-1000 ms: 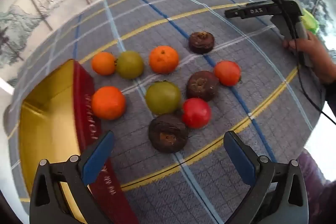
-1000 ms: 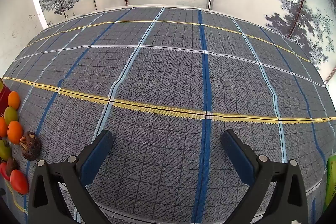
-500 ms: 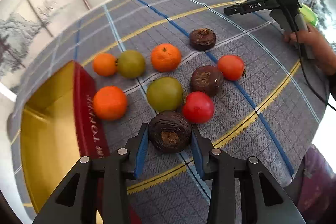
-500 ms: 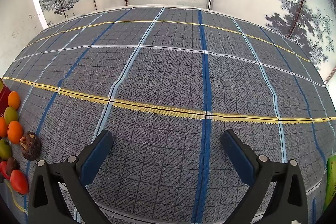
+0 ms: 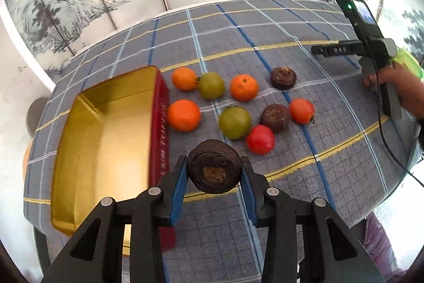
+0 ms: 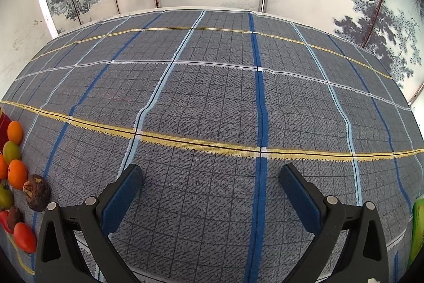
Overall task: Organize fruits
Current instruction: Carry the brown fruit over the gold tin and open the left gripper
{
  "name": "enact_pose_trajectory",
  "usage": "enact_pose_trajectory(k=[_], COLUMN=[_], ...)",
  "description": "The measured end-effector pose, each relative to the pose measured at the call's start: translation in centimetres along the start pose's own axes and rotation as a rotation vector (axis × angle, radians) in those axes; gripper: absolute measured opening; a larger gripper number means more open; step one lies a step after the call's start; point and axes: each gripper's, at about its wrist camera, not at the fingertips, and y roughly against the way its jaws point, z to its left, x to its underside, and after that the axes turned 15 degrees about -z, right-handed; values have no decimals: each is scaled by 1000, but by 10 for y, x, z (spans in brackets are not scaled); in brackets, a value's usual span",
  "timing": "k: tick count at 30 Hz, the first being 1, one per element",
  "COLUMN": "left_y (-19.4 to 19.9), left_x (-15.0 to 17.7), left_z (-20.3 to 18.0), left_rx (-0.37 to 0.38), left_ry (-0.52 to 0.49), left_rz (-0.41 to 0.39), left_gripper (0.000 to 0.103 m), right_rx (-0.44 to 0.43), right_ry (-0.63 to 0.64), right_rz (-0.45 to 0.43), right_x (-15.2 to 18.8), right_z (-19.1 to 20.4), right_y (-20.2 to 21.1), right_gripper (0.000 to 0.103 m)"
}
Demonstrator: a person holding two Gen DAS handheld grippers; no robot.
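My left gripper (image 5: 214,174) is shut on a dark brown round fruit (image 5: 214,169) and holds it above the cloth, just right of the red tin with a gold inside (image 5: 106,139). Several fruits lie on the cloth beyond: oranges (image 5: 183,115), green fruits (image 5: 234,122), a red tomato (image 5: 260,139) and two more dark brown fruits (image 5: 275,117). My right gripper (image 6: 210,183) is open and empty over bare cloth; it also shows in the left wrist view (image 5: 371,49) at the far right. The fruits show at the left edge of the right wrist view (image 6: 17,174).
The table is covered with a grey plaid cloth (image 6: 212,97) with blue and yellow stripes. A green object (image 6: 417,227) sits at the right edge. Painted screens stand behind the table.
My left gripper closed on the nearest dark brown fruit and lifted it off the cloth, pulling back and toward the tin. My right gripper has not moved.
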Motion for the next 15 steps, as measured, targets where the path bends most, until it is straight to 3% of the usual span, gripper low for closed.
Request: enact_pose_trajectory(k=[3,4,9,10,13,14,15], left_y=[56,51,136,106,131,109,118], left_x=[13,-21,-8,-36,-39,-57,-55], left_z=[-2,-7,-28,-3,5,26,29], left_rx=[-48,-54,-153,-131,-89,-57,-55], left_ry=[-1,-12,-22,-33,9,15,24], left_rz=[-10,11,6,21,53,65,70], left_gripper=[39,39,40,40,40,40,40], right_rx=[-1,-2,-2,-2,-3,-3,-3], right_ry=[-1,-1,-2,-2,-2,-3,-3], right_rz=[0,1,3,3,4,5,5], right_x=[0,-1,0,-1,-1,-1,-1], right_z=[1,0,0,0,0,0,0], right_y=[0,-1,0,0,0,0,0], right_gripper=[103,103,103,103,103,103,103])
